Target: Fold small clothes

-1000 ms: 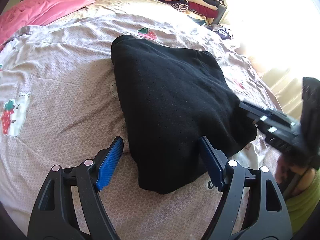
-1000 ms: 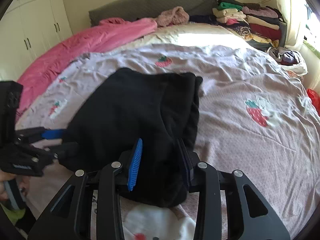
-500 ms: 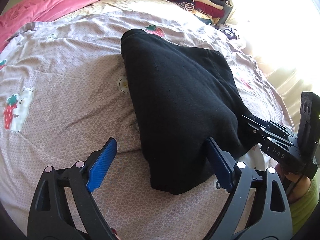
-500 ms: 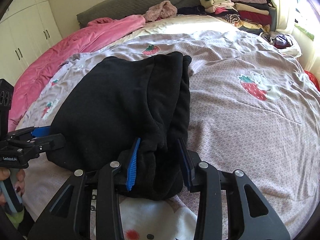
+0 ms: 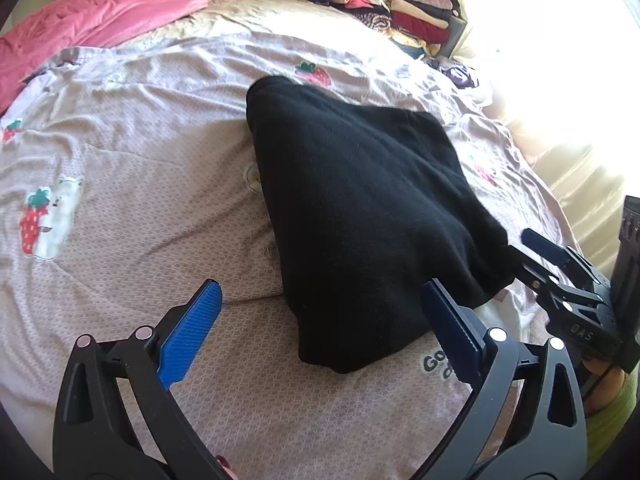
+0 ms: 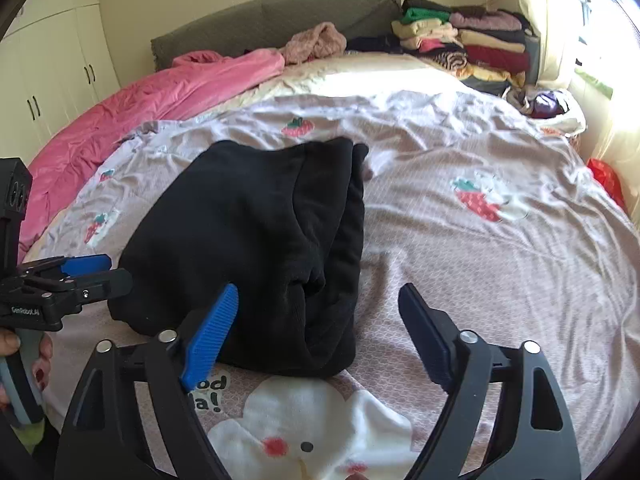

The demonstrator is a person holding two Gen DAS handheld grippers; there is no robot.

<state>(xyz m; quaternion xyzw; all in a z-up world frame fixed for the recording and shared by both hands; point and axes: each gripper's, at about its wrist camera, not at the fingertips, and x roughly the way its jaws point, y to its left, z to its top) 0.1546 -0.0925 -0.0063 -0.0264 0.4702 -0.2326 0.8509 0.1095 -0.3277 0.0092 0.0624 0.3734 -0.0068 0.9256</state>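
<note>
A black garment lies folded on the strawberry-print bedsheet, its layered edges showing in the right wrist view. My left gripper stands wide at the garment's near left corner. Its jaws are opening and its blue pads are clear of the cloth. My right gripper is at the near right corner, jaws opening. The folded edge lies loose between its fingers and neither pad presses on it. Each gripper also shows in the other's view: the right gripper and the left gripper.
A pink blanket runs along the far left of the bed. Stacks of folded clothes sit at the back right by the grey headboard. White wardrobe doors stand to the left. A hand holds the left gripper's handle.
The right gripper let go of the black fold and its jaws swung wide. The left jaws widened further. The garment has settled flat on the bed.
</note>
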